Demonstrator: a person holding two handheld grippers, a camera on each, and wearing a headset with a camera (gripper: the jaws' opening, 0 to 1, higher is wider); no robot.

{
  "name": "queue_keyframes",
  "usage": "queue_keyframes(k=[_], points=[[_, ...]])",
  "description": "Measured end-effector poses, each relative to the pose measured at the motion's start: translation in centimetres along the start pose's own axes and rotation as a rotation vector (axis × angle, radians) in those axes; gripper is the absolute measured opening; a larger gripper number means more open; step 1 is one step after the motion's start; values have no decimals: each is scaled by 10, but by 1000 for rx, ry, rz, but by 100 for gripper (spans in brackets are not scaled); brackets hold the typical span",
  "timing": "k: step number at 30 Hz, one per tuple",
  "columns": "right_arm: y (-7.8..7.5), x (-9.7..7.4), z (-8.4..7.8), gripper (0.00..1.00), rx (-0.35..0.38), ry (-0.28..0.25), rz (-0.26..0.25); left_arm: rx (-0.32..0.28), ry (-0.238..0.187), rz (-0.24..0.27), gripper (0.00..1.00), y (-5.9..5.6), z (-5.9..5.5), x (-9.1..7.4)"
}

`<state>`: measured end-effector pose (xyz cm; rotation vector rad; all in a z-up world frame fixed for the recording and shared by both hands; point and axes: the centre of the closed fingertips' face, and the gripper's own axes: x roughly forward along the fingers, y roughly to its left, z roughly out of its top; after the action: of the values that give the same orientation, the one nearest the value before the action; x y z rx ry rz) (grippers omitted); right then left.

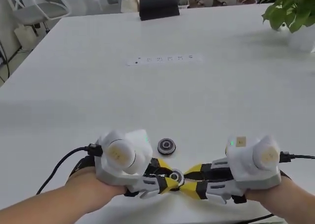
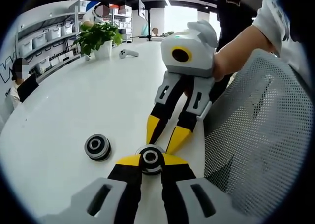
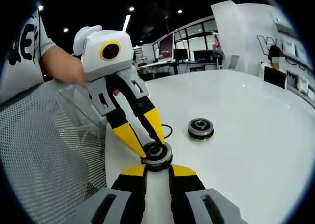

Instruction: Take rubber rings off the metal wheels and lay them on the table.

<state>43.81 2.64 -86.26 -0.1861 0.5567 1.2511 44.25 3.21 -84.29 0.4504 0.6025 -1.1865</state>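
Left gripper (image 2: 150,161) clamps a wheel (image 2: 150,157) at the counter's (image 1: 147,96) 6 o'clock edge; right gripper (image 3: 158,171), narrow, touches its rim, grip not discernible; second wheel (image 1: 166,146) at the first's 12 o'clock

— What sits near the socket strip (image 1: 165,59) set in the white table (image 1: 74,96)?
— Beyond it, a black object (image 1: 159,7) at the far edge; to its right, a potted plant (image 1: 290,10); far left of it, a white chair (image 1: 37,7).
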Motion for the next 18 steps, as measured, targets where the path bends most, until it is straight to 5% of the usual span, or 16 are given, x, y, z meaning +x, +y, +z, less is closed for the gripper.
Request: queue_keyframes(k=[18], points=[[0, -1, 0, 9, -2, 20, -15, -3, -7, 8, 7, 0, 1, -1]])
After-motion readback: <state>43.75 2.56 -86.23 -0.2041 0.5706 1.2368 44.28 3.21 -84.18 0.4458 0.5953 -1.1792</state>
